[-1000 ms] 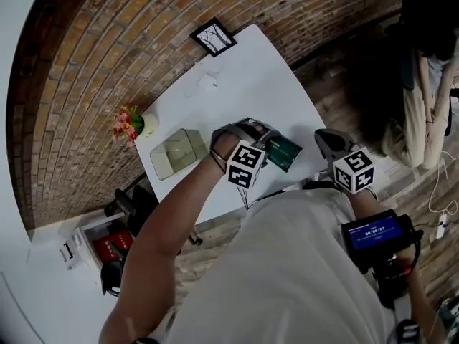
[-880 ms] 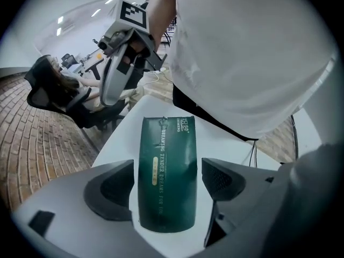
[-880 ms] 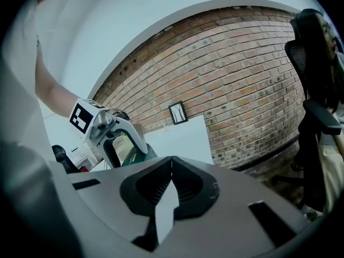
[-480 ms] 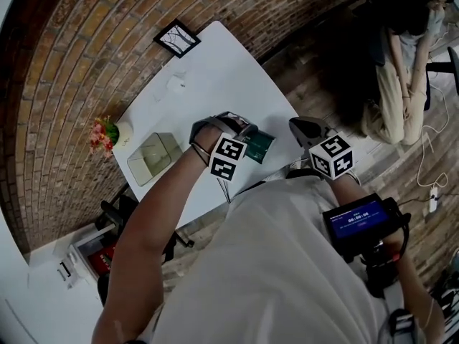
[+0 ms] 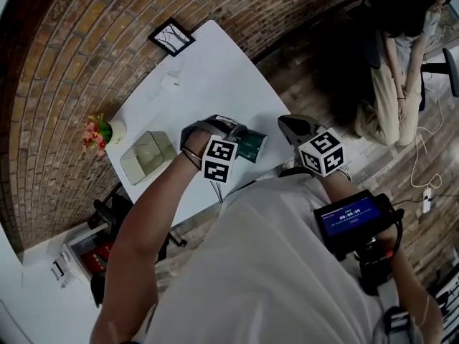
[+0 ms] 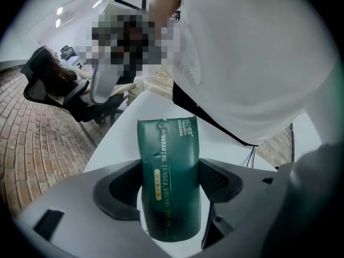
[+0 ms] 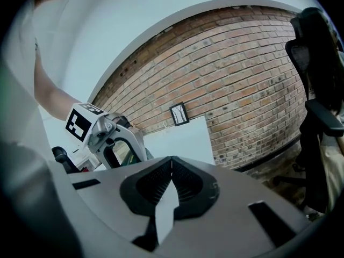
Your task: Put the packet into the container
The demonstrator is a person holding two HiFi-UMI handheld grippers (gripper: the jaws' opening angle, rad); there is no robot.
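A dark green packet (image 5: 252,147) (image 6: 171,181) lies flat on the white table (image 5: 208,70) near its front edge. My left gripper (image 5: 239,139) (image 6: 172,190) points straight down over it, with one jaw on each long side. The jaws have just been closing. The pads stand close at the packet's edges, and no squeeze on it shows. A translucent greenish container (image 5: 146,157) sits on the table to the left of that hand. My right gripper (image 5: 290,125) (image 7: 171,168) hovers right of the packet, its jaws shut with nothing in them.
A flower vase (image 5: 97,130) stands at the table's left corner and a framed picture (image 5: 172,36) at its far end. A small white object (image 5: 170,82) lies near the frame. A person (image 5: 401,56) sits on a chair at the upper right, beyond the wooden floor.
The head view has swung, so the whole scene slid left in the picture. The left gripper stays over the packet, and the right gripper keeps its place beside it.
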